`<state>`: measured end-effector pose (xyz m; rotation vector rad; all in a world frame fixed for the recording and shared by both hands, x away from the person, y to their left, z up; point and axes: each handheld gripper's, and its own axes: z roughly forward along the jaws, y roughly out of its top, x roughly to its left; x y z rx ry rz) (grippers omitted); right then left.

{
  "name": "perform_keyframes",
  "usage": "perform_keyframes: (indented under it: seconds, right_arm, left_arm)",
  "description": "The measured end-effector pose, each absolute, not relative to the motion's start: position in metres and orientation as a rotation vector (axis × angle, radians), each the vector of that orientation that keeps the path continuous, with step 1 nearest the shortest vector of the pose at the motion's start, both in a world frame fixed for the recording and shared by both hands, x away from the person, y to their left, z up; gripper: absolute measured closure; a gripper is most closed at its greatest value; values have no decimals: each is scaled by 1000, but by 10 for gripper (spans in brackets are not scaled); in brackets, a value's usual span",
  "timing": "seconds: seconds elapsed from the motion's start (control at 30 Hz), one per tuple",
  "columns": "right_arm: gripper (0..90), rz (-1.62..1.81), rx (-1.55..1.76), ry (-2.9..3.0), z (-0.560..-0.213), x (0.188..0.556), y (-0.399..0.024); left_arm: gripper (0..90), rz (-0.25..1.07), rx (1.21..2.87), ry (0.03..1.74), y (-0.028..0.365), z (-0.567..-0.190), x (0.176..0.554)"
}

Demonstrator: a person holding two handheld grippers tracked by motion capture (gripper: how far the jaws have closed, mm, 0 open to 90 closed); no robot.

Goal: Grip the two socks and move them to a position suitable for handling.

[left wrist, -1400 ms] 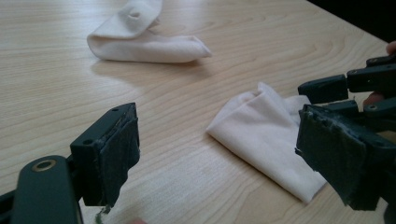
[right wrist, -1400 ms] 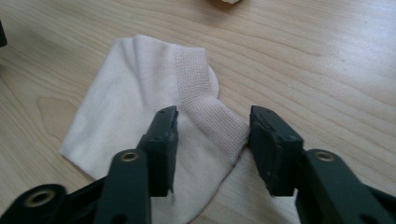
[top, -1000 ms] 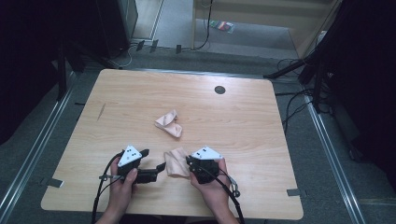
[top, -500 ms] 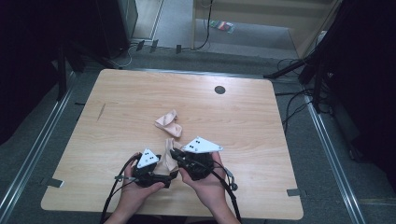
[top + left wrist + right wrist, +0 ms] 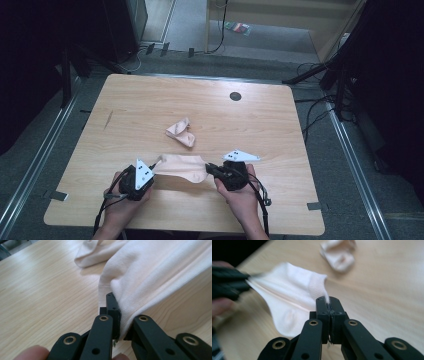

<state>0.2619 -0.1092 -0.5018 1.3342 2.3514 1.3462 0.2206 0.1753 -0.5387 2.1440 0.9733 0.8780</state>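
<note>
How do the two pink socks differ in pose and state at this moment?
The near sock is stretched flat between the left gripper and right gripper, both clamped on it; the far sock lies crumpled and untouched on the table. Both are pale pink.

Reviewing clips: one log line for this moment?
left gripper: shut on sock | right gripper: shut on sock | sock: stretched between | second sock: crumpled on table

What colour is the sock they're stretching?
Pale peach-pink sock, clearest in the high view.
</note>
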Motion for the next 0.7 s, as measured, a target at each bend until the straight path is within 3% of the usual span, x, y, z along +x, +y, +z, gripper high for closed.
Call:
perform_keyframes:
  seconds: [0.17, 0.33, 0.4, 0.57, 0.63, 0.7]
  right_arm:
    - [893, 1248, 1371, 2367, -523, 269, -113]
    - [892, 1184, 1315, 2409, -529, 271, -114]
    - [891, 1155, 1296, 2439, -531, 273, -115]
    - [883, 1099, 1271, 2400, -533, 279, -125]
    - [806, 1123, 1274, 2367, -533, 280, -130]
    - [670, 1156, 1280, 2352, -531, 282, -135]
  left_arm:
    - [887, 825, 2241, 909, 167, -551, 221]
    - [817, 768, 2248, 897, 171, -550, 222]
    - [768, 757, 2249, 890, 176, -546, 223]
    - [571, 562, 2193, 851, 192, -540, 226]
    - [469, 482, 2168, 833, 199, -537, 228]
    - [432, 419, 2085, 841, 209, -531, 229]
